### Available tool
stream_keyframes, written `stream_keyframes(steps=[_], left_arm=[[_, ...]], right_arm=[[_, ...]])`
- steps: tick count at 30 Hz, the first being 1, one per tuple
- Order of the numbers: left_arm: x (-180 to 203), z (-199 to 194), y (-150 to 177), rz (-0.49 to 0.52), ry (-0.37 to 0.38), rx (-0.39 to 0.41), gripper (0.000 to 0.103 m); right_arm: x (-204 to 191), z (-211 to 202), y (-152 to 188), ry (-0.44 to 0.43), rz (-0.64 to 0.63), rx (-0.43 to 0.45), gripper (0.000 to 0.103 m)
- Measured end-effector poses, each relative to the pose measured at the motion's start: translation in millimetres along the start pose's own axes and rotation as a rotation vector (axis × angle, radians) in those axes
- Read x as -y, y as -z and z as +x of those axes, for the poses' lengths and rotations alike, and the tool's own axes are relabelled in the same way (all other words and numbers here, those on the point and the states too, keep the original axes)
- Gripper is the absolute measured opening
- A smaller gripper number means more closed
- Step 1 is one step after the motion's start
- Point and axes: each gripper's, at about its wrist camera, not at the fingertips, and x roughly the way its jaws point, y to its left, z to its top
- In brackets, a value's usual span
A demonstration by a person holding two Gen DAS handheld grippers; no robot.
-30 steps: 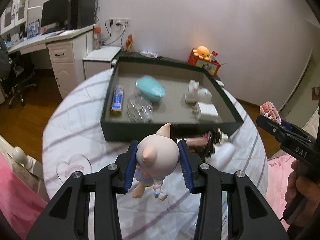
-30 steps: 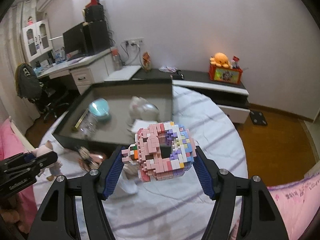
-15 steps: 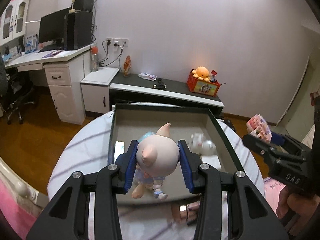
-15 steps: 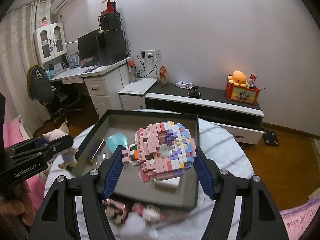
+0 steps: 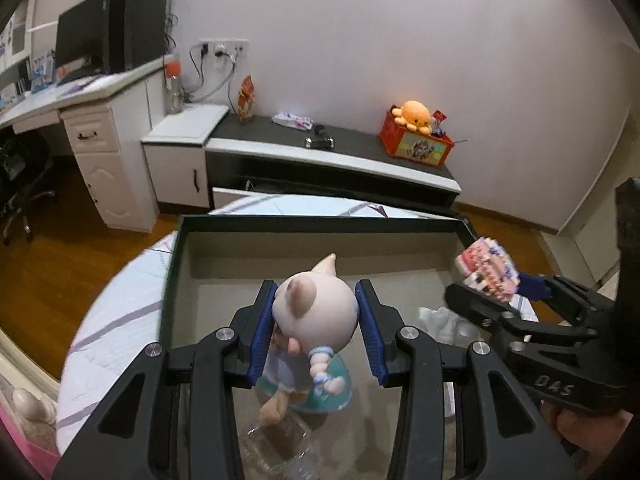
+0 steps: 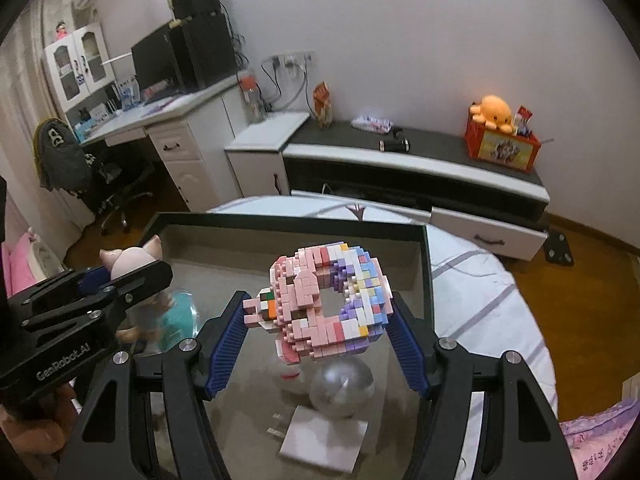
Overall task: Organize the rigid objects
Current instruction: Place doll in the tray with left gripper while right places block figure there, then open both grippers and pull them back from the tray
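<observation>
My left gripper [image 5: 316, 330] is shut on a pink pig figurine [image 5: 314, 312] and holds it above the dark green tray [image 5: 320, 224]. My right gripper [image 6: 320, 328] is shut on a pink and pastel brick model [image 6: 328, 304], also held above the tray [image 6: 288, 222]. The brick model also shows at the right in the left wrist view [image 5: 486, 270], and the figurine shows at the left in the right wrist view [image 6: 130, 258].
In the tray lie a teal dish [image 5: 320, 396], a clear plastic item [image 5: 276, 452], a silvery ball [image 6: 342, 386], a white adapter [image 6: 320, 436] and a white toy [image 5: 440, 320]. The tray rests on a round table with a striped cloth [image 6: 488, 300]. A low cabinet [image 5: 332, 152] stands behind.
Both grippers have moved forward from the table's near edge to above the tray, each still holding its toy. The tray contents now lie under the fingers.
</observation>
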Motion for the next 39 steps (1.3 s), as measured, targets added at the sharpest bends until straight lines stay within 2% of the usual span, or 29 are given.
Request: stream_keyframes(steps=[3, 5, 7, 8, 9, 11, 14, 15, 16, 23, 30, 35, 39], left_arm=[[1.9, 4.7, 0.3, 0.019, -0.015, -0.001, 0.038], [0.4, 2.7, 1.3, 0.026, -0.026, 0.004, 0.042], [-0.4, -1.0, 1.9, 0.03, -0.041, 0.011, 0.051], [-0.5, -5.6, 3.2, 0.03, -0.047, 0.022, 0.064], [-0.6, -9.9, 4.3, 0.03, -0.053, 0.035, 0.079], [-0.6, -22.7, 7.0, 0.032, -0.071, 0.073, 0.093], [1.7, -43.6, 11.6, 0.048, -0.091, 0.111, 0.103], [2.6, -50.2, 13.2, 0.053, -0.097, 0.119, 0.103], [3.8, -57.6, 15.4, 0.059, -0.107, 0.128, 0.103], [16.3, -119.8, 37.0, 0.074, -0.149, 0.194, 0.103], [25.5, -172.7, 68.5, 0.058, -0.146, 0.234, 0.103], [19.9, -195.8, 97.1, 0.024, -0.145, 0.229, 0.103], [17.0, -206.0, 120.9, -0.005, -0.142, 0.208, 0.103]], right_arm=[[4.4, 14.5, 0.7, -0.004, 0.012, -0.032, 0.069], [5.9, 19.7, 2.1, -0.004, 0.016, -0.047, 0.069], [6.0, 22.9, 4.0, -0.01, 0.013, -0.062, 0.07], [5.2, 24.2, 2.9, -0.013, 0.012, -0.066, 0.071], [4.5, 22.7, 4.0, -0.015, 0.01, -0.064, 0.082], [2.4, 16.6, 4.5, -0.011, 0.003, -0.05, 0.084], [-1.3, 4.8, 7.3, 0.0, 0.004, -0.035, 0.091], [-1.5, 1.0, 8.1, 0.008, 0.006, -0.029, 0.101], [-1.7, -3.7, 8.9, 0.014, 0.009, -0.021, 0.103], [-5.9, -65.0, 26.9, 0.019, 0.049, 0.08, 0.103], [-9.6, -131.5, 58.7, 0.02, 0.077, 0.161, 0.103], [-11.2, -173.5, 93.9, 0.027, 0.089, 0.204, 0.103], [-7.9, -191.4, 116.5, 0.031, 0.115, 0.212, 0.103]])
